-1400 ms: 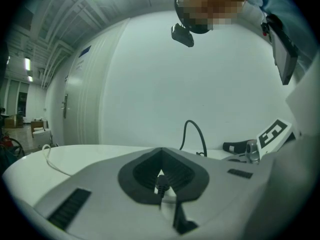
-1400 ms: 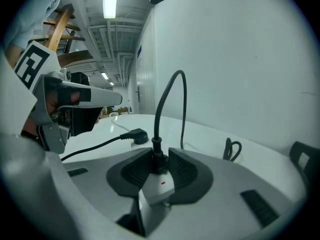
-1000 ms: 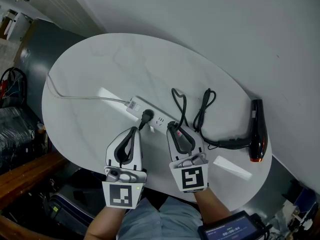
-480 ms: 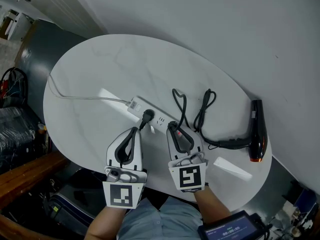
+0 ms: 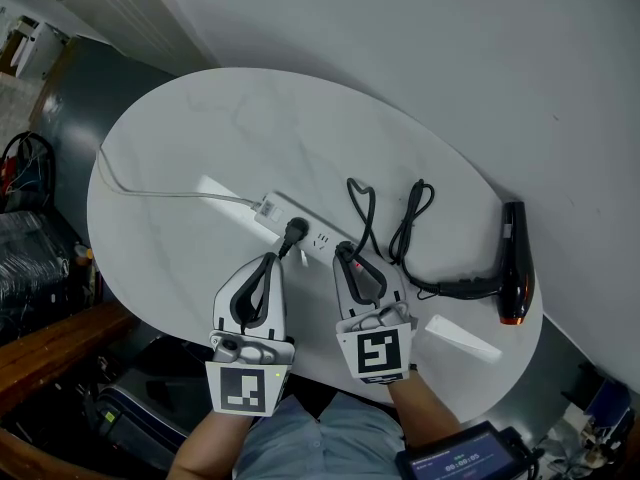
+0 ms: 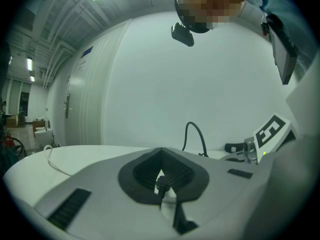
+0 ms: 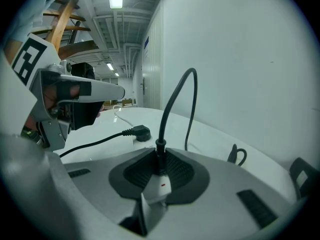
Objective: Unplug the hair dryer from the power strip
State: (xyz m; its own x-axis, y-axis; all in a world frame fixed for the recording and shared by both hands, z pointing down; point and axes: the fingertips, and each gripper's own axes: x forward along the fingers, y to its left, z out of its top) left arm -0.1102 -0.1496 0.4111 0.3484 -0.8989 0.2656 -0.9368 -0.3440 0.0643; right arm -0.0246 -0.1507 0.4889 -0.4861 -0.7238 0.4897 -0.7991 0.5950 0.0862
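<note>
The black hair dryer (image 5: 515,258) lies at the table's right edge. Its cord (image 5: 405,228) loops back to a plug (image 7: 159,151) standing in the near end of the white power strip (image 5: 272,211). My right gripper (image 5: 345,252) sits over that end, and its jaws are closing with the pads against both sides of the plug. My left gripper (image 5: 268,259) rests just left of it, its fingertips together. A second black plug (image 5: 294,230) sits in the strip ahead of it, and its cord shows through the slit between the left pads (image 6: 142,171).
The strip's thin white cable (image 5: 160,195) runs off toward the table's left edge. The table's near rim (image 5: 200,313) lies under both grippers. A dark device with a screen (image 5: 460,460) sits below the right hand.
The right gripper's fingers have drawn slightly closer together around the plug. Both hands and all the objects stay where they were.
</note>
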